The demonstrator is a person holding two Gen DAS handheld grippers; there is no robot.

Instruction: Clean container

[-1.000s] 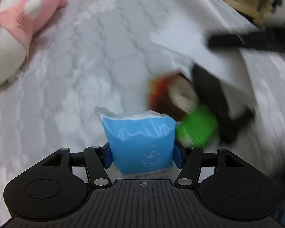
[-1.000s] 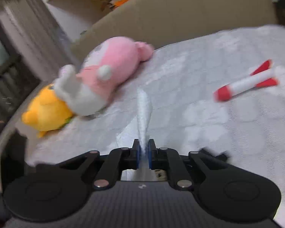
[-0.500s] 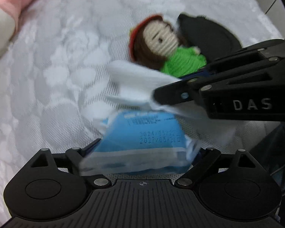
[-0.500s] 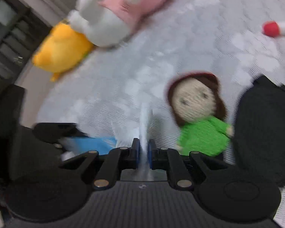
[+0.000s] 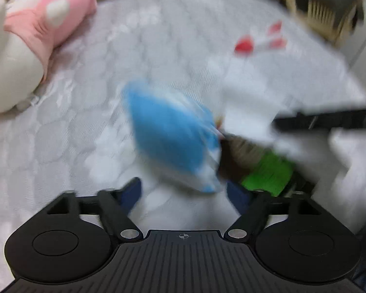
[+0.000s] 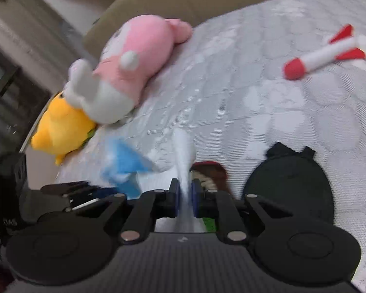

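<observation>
A blue tissue pack [image 5: 168, 141], blurred and tilted, lies on the white quilt just ahead of my left gripper [image 5: 184, 190]. Its jaws stand wide and are closing, and the pads do not touch the pack. My right gripper [image 6: 185, 195] is shut on a white tissue [image 6: 183, 151] that stands up between its pads. In the left wrist view that tissue [image 5: 249, 112] hangs from the right gripper [image 5: 329, 122]. A black rounded container [image 6: 288, 183] lies to the right of a knitted doll in green [image 6: 209, 171]. The pack [image 6: 127, 163] is left of the tissue.
A pink and white plush [image 6: 139, 56] and a yellow plush [image 6: 61, 127] lie at the bed's far left edge. A red and white toy rocket [image 6: 324, 53] lies at the far right. A wicker piece [image 5: 324, 7] stands beyond the bed.
My left gripper has let go of the blue pack and its jaws have spread; the pack now lies tilted ahead of them. The right gripper keeps the tissue and has swung back up from the doll.
</observation>
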